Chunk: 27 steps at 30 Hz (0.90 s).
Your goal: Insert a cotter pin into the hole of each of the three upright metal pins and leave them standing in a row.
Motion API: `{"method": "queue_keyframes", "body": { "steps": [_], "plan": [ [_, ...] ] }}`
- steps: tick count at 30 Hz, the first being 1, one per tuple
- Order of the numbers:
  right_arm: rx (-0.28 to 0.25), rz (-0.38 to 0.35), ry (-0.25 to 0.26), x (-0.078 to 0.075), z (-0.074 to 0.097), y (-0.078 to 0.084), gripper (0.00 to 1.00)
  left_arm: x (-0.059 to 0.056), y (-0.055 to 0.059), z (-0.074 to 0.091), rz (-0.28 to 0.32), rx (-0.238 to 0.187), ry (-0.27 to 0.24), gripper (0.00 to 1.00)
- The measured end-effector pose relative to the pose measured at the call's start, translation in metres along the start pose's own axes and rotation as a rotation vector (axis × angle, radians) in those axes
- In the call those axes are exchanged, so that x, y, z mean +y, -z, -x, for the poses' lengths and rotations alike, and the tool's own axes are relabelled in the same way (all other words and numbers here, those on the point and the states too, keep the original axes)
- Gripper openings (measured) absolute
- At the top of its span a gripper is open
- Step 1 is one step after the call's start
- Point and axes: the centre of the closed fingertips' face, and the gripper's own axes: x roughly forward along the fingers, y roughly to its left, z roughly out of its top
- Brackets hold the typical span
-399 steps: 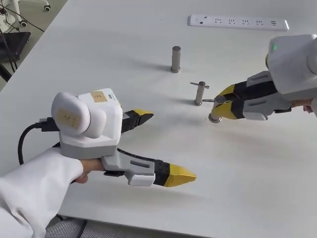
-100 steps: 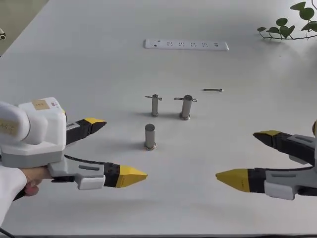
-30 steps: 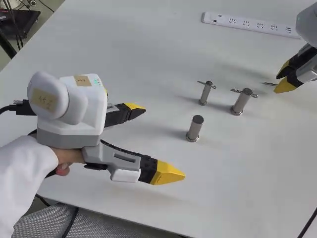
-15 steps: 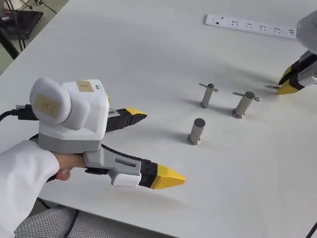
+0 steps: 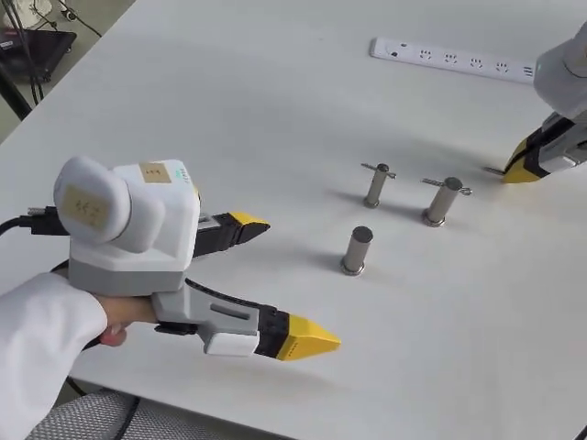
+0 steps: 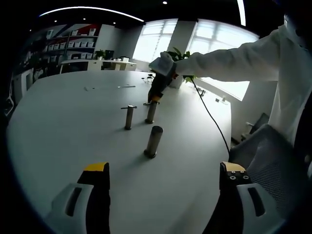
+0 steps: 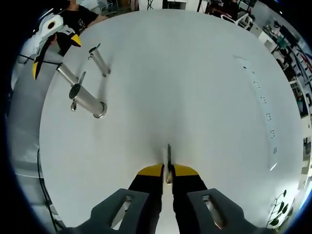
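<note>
An office: long white table (image 6: 58,112), shelves (image 6: 61,48), big windows (image 6: 155,43).

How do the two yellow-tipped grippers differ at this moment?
The left gripper has its jaws wide open and holds nothing; the right gripper is shut on a cotter pin. The left gripper faces the bare metal pin; the right gripper aims at open table. Both have yellow tips.

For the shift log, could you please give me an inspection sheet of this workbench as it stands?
Surface: white table, matte.
Job's things: rear-left pin and rear-right pin upright, with fitted cotter pins; front pin upright, bare.
Clutter: power strip at far edge.
Grippers: left gripper open, holding nothing; right gripper jaws shut on loose cotter pin.
Cables: black cable behind left gripper.
Surroundings: grey chair; windows.
</note>
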Motion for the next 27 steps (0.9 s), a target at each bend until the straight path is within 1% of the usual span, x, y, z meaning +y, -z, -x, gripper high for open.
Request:
{"method": "queue_keyframes", "body": {
  "steps": [1, 4, 7, 9, 11, 12, 13, 14, 15, 16, 17, 19, 21, 22, 23, 24, 26, 27],
  "plan": [
    [0.001, -0.004, 0.015, -0.002, 0.000, 0.000, 0.00, 0.000, 0.000, 0.000, 0.000, 0.001, -0.001, 0.93],
    [0.000, -0.014, 0.018, -0.005, -0.003, 0.001, 0.00, 0.000, 0.000, 0.002, 0.000, 0.000, -0.005, 0.92],
    [-0.007, -0.015, 0.027, -0.003, -0.003, 0.001, 0.00, 0.000, 0.000, 0.003, 0.004, -0.001, -0.009, 0.91],
    [-0.057, -0.101, 0.049, -0.006, -0.004, 0.001, 0.00, 0.000, 0.000, 0.004, 0.010, -0.001, -0.009, 0.90],
    [-0.102, -0.146, 0.065, -0.006, -0.003, 0.000, 0.00, -0.001, -0.001, 0.004, 0.011, -0.006, -0.009, 0.90],
    [-0.107, -0.139, 0.077, -0.006, -0.002, 0.000, 0.00, -0.001, -0.001, 0.005, 0.013, -0.007, -0.008, 0.90],
    [-0.120, -0.135, 0.105, -0.006, -0.002, 0.000, 0.00, -0.002, -0.001, 0.005, 0.024, -0.007, -0.004, 0.89],
    [-0.133, -0.141, 0.122, -0.007, -0.001, 0.000, 0.00, -0.003, 0.000, 0.005, 0.043, -0.004, 0.003, 0.89],
    [-0.147, -0.140, 0.136, -0.005, -0.001, 0.000, 0.00, -0.004, 0.001, 0.005, 0.053, -0.004, 0.007, 0.87],
    [-0.152, -0.144, 0.143, -0.009, -0.002, 0.000, 0.00, -0.004, 0.001, 0.005, 0.052, -0.002, 0.008, 0.87],
    [-0.161, -0.157, 0.153, -0.009, -0.002, 0.000, 0.00, -0.005, 0.002, 0.005, 0.053, 0.000, 0.010, 0.86],
    [-0.177, -0.161, 0.166, -0.004, 0.002, -0.002, 0.00, -0.007, 0.004, 0.004, 0.054, 0.009, 0.015, 0.86],
    [-0.189, -0.164, 0.166, -0.001, 0.005, -0.004, 0.00, -0.009, 0.004, 0.004, 0.054, 0.010, 0.017, 0.84],
    [-0.196, -0.152, 0.172, 0.004, 0.009, -0.008, 0.00, -0.009, 0.003, 0.005, 0.054, 0.008, 0.019, 0.83],
    [-0.196, -0.149, 0.172, 0.006, 0.012, -0.008, 0.00, -0.010, 0.002, 0.005, 0.054, 0.005, 0.020, 0.82],
    [-0.195, -0.131, 0.182, 0.011, 0.016, -0.011, 0.00, -0.011, -0.001, 0.005, 0.057, -0.001, 0.021, 0.82],
    [-0.200, -0.109, 0.193, 0.015, 0.023, -0.013, 0.00, -0.012, -0.004, 0.006, 0.061, -0.009, 0.023, 0.80],
    [-0.213, -0.102, 0.199, 0.019, 0.028, -0.016, 0.00, -0.012, -0.006, 0.007, 0.063, -0.012, 0.023, 0.79]
  ]
}}
